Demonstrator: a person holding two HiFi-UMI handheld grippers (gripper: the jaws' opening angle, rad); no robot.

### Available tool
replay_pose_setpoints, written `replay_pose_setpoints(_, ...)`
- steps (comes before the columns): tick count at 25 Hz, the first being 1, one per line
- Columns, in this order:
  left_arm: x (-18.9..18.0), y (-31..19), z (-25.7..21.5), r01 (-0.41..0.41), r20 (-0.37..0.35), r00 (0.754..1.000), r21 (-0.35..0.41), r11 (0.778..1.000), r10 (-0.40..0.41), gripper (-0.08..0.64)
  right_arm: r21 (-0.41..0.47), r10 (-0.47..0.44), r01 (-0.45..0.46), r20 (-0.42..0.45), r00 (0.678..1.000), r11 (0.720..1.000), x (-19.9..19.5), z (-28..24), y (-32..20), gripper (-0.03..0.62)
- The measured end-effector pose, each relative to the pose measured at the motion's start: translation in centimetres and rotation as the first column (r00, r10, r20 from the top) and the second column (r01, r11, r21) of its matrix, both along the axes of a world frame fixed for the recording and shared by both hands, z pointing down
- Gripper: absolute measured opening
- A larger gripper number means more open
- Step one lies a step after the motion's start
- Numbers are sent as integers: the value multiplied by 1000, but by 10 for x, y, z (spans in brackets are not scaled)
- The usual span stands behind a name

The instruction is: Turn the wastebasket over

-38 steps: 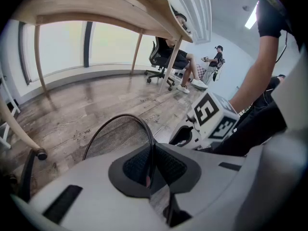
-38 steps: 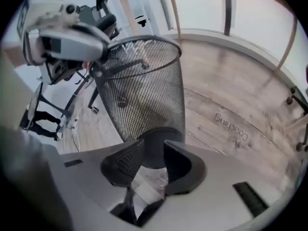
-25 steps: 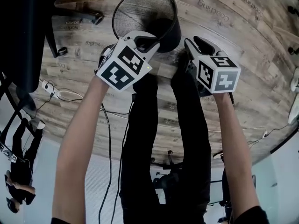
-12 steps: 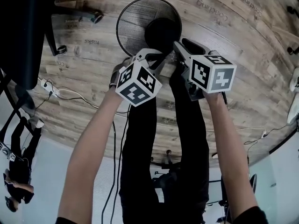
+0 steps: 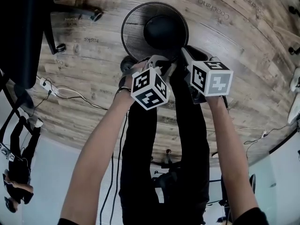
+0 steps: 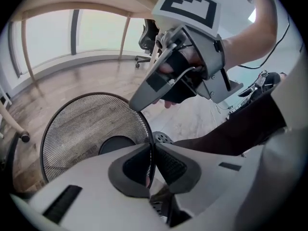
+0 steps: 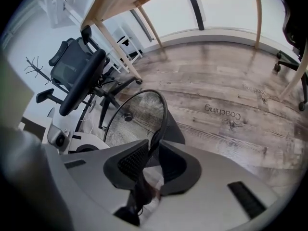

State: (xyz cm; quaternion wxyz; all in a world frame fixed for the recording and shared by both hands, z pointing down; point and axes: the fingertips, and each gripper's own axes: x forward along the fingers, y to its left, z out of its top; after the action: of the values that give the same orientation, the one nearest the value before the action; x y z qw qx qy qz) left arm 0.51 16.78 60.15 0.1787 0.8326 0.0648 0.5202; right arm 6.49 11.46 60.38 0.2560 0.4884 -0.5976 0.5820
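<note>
The black wire-mesh wastebasket (image 5: 138, 29) stands on the wooden floor with its mouth up, its solid bottom showing through the opening. My left gripper (image 5: 161, 62) is shut on the near rim; in the left gripper view the thin rim (image 6: 150, 129) runs straight between its pads (image 6: 169, 163). My right gripper (image 5: 184, 51) sits just beside it on the same rim. Its jaws are closing, with the rim (image 7: 163, 112) between the pads (image 7: 132, 162) and touching them. The right gripper (image 6: 137, 105) also shows above the basket (image 6: 82, 124) in the left gripper view.
The person's black trouser legs (image 5: 159, 139) stand right behind the basket. An office chair (image 7: 79, 73) and wooden table legs (image 7: 118, 49) are to the left. Cables (image 5: 70, 95) trail over the floor at the left, and a chair castor (image 5: 97, 17) lies near the basket.
The basket has swung from tilted to mouth-up. My left gripper moved right along with the rim and now sits next to the right gripper, whose jaws have narrowed onto the rim.
</note>
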Motion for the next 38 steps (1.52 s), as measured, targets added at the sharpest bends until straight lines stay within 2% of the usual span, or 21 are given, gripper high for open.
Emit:
replay_pose_setpoints(8, -8, 7, 19, -48, 46, 998, -4, 999, 48, 44, -34, -7, 6, -22, 1000, 999, -5, 16, 10, 74)
replay_pose_setpoints(22, -11, 15, 38, -25, 74, 997, -11, 1000, 26, 46, -56, -70, 67, -63, 996, 996, -9, 34, 17, 67)
replay_pose_setpoints(29, -11, 14, 39, 28, 68, 997, -19, 999, -27, 49, -51, -72, 69, -57, 996, 996, -9, 35, 17, 69)
replay_pose_setpoints(34, -14, 13, 35, 59, 58, 997, -18, 998, -58, 49, -71, -118, 110, -115, 986, 991, -7, 32, 16, 69)
replay_pose_setpoints(38, -22, 7, 24, 102, 56, 993, -13, 995, -101, 49, -75, -113, 104, -121, 986, 992, -1, 24, 14, 69)
